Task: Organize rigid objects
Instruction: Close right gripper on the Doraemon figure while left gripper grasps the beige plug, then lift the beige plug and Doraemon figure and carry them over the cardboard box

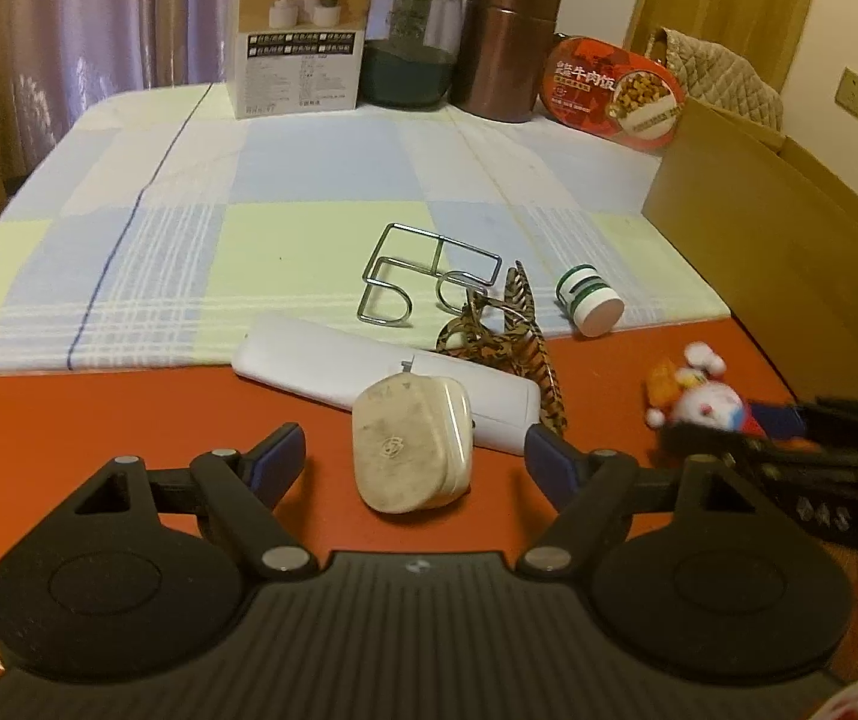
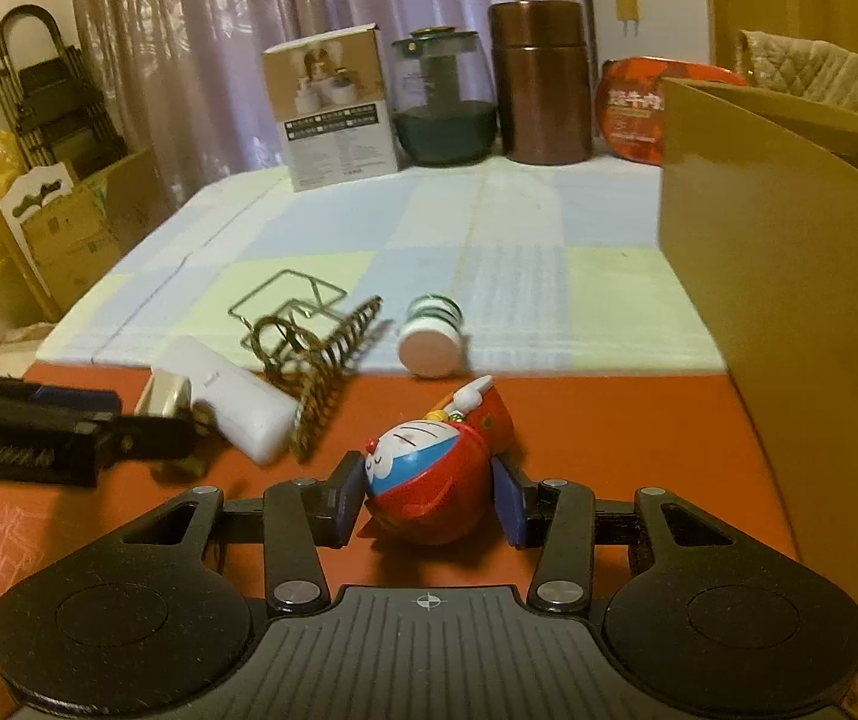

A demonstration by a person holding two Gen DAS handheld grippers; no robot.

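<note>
**Two claws among clutter on a red tabletop**

The left claw (image 1: pixel 414 459) is spread wide around a beige plug (image 1: pixel 408 444), not touching it. The right claw (image 2: pixel 429 495) brackets a red-and-blue toy (image 2: pixel 423 477); contact is hard to tell. A cardboard box (image 2: pixel 789 312) walls the 3 o'clock side. The remote (image 1: pixel 369 372) at 12 is partly hidden behind the plug.

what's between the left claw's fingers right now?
In the left wrist view, the open left claw straddles a beige plug adapter lying on the red surface. Neither pad touches it; gaps show on both sides.
</note>
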